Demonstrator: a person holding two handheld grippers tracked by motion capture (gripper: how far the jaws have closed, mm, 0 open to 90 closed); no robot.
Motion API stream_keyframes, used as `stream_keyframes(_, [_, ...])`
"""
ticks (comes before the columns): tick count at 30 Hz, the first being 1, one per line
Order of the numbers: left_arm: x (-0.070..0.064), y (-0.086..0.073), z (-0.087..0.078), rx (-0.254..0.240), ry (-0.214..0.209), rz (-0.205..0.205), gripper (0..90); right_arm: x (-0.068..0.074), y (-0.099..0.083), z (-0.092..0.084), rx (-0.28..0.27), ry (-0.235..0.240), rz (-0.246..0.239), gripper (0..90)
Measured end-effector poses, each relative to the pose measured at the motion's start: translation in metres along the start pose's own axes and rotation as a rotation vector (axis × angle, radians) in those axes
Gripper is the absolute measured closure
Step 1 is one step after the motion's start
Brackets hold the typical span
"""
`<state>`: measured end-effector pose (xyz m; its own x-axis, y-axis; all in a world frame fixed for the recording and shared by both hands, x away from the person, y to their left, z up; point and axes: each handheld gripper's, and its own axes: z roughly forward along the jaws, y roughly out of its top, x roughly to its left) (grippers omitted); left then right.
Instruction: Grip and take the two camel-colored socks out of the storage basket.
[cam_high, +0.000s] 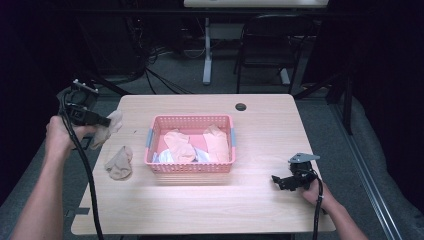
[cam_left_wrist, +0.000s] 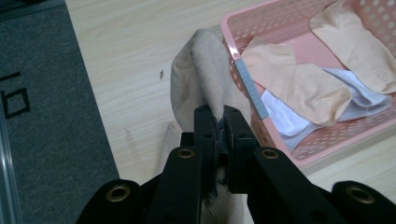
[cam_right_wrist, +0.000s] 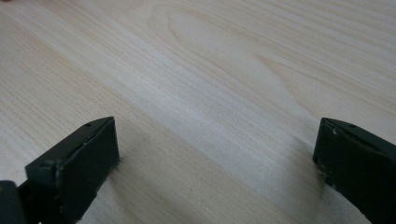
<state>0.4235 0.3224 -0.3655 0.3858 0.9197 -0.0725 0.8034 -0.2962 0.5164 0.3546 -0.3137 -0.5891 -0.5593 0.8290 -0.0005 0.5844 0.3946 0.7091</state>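
The left gripper (cam_high: 102, 120) has its fingers (cam_left_wrist: 205, 135) pinched tight on a beige sock (cam_left_wrist: 205, 74), which hangs above the table (cam_high: 260, 200) just outside the left wall of the pink basket (cam_high: 190, 167). A second beige sock (cam_high: 120, 162) lies bunched on the table near the front-left of the basket. Inside the basket lie peach socks (cam_high: 180, 145) over something white.

The step in hand looks like moving socks between basket and table beside it; which way, the pictures do not settle. If the sock is to go down with its mate, lower it until the free end touches the wood, then let go so it lands flat rather than in a heap, clear of the basket rim. Keep the grip firm until then; thin knit slips easily.

The right gripper (cam_high: 287, 181) rests low over bare table at the right, fingers (cam_right_wrist: 74, 168) spread wide and holding nothing.
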Motion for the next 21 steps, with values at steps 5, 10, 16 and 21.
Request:
stream_keyframes(5, [0.007,-0.011,0.011,0.021,0.003,-0.027,85.3,0.0,0.0,0.0,-0.001,0.001,0.001,0.0])
stream_keyframes(10, [0.011,-0.02,0.027,0.045,0.001,-0.042,85.3,0.0,0.0,0.0,0.0,0.001,0.0,0.0])
stream_keyframes(16, [0.015,-0.032,0.057,0.063,-0.003,-0.072,85.3,0.0,0.0,0.0,0.0,0.001,0.0,0.0])
stream_keyframes(21, [0.017,-0.041,0.083,0.068,-0.018,-0.094,85.3,0.0,0.0,0.0,-0.001,0.001,0.001,0.0])
